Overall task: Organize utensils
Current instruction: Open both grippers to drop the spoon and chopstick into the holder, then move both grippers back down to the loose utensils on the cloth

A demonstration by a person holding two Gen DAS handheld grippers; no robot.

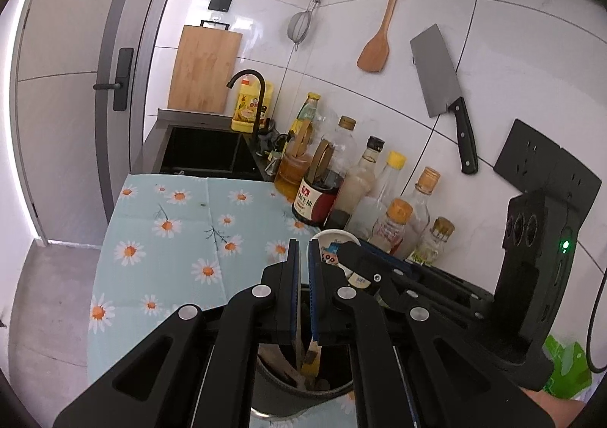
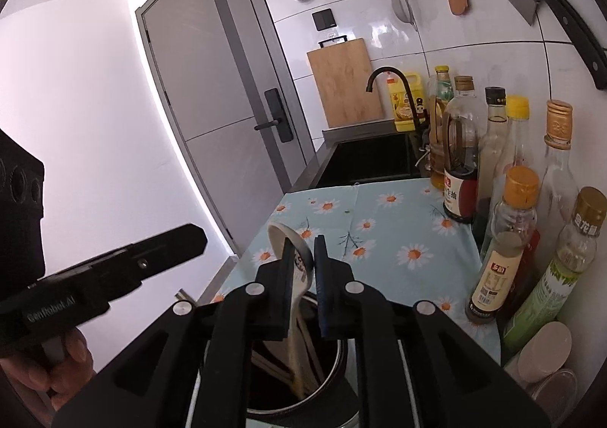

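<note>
A dark round utensil holder (image 2: 334, 382) stands on the daisy-print cloth (image 2: 398, 223) right below both grippers, with wooden utensils inside. My right gripper (image 2: 303, 257) is shut on a white ceramic spoon (image 2: 299, 265) whose handle reaches down into the holder. My left gripper (image 1: 302, 257) is nearly shut, with a thin utensil handle (image 1: 299, 321) showing in the narrow gap between its jaws; the holder (image 1: 303, 390) lies beneath it. The spoon's bowl (image 1: 334, 242) and the right gripper (image 1: 360, 257) show just to its right.
Several sauce and oil bottles (image 2: 512, 200) line the tiled wall on the right. A black sink (image 2: 371, 158) with a black faucet (image 2: 390, 86) lies beyond the cloth. A cutting board (image 2: 345, 86), strainer, wooden spatula (image 1: 377, 44) and cleaver (image 1: 440, 82) hang on the wall.
</note>
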